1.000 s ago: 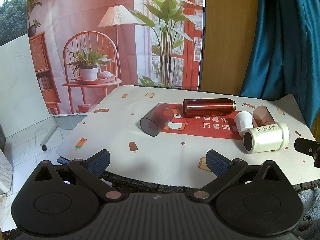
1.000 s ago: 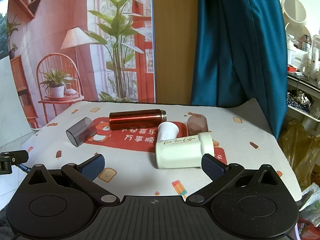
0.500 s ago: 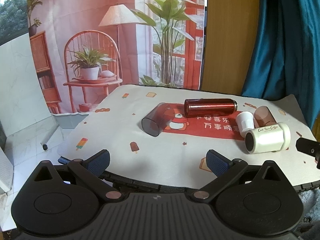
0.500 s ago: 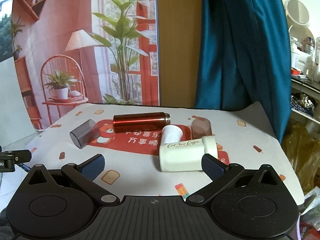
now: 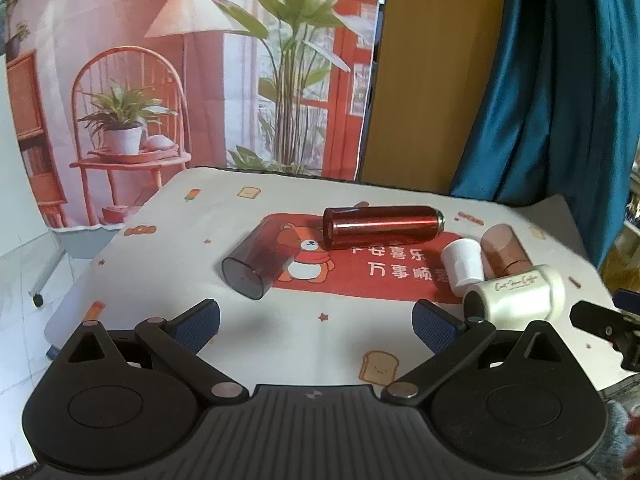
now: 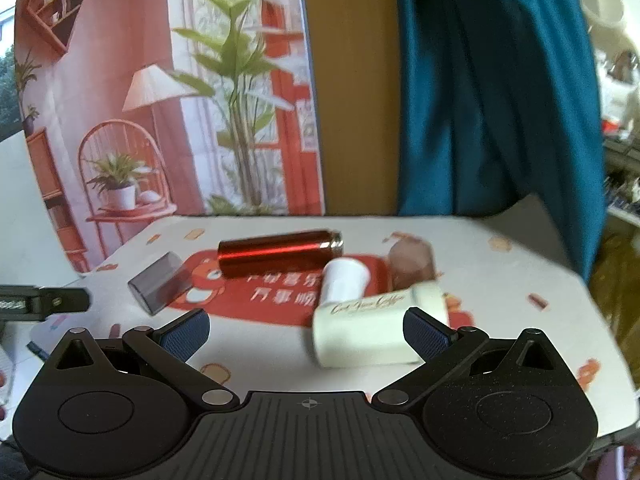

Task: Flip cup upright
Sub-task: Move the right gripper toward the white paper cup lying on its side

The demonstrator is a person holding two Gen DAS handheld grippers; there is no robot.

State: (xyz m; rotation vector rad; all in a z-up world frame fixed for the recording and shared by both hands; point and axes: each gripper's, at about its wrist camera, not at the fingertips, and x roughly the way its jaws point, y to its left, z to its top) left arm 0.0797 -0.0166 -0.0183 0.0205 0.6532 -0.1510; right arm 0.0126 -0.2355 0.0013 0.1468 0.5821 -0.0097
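Several cups lie on their sides on the printed tablecloth [image 5: 168,240]. A dark smoky cup [image 5: 256,266] [image 6: 160,282] lies at the left. A long red metallic cup [image 5: 382,226] [image 6: 280,252] lies behind it. A small white cup [image 5: 462,266] [image 6: 344,282], a brown translucent cup [image 5: 506,248] [image 6: 412,264] and a cream cup with script lettering [image 5: 518,296] [image 6: 372,330] lie at the right. My left gripper [image 5: 316,322] is open and empty, short of the dark cup. My right gripper [image 6: 306,332] is open and empty, its right finger beside the cream cup.
A printed backdrop [image 5: 180,60], a wooden panel [image 5: 432,80] and a teal curtain [image 5: 560,80] stand behind the table. The table's front edge [image 5: 280,380] is just before my left gripper. Cluttered shelves [image 6: 620,120] are off to the right.
Both grippers have moved forward toward the cups, which now look larger. The right view is blurred by motion. No cup has moved.
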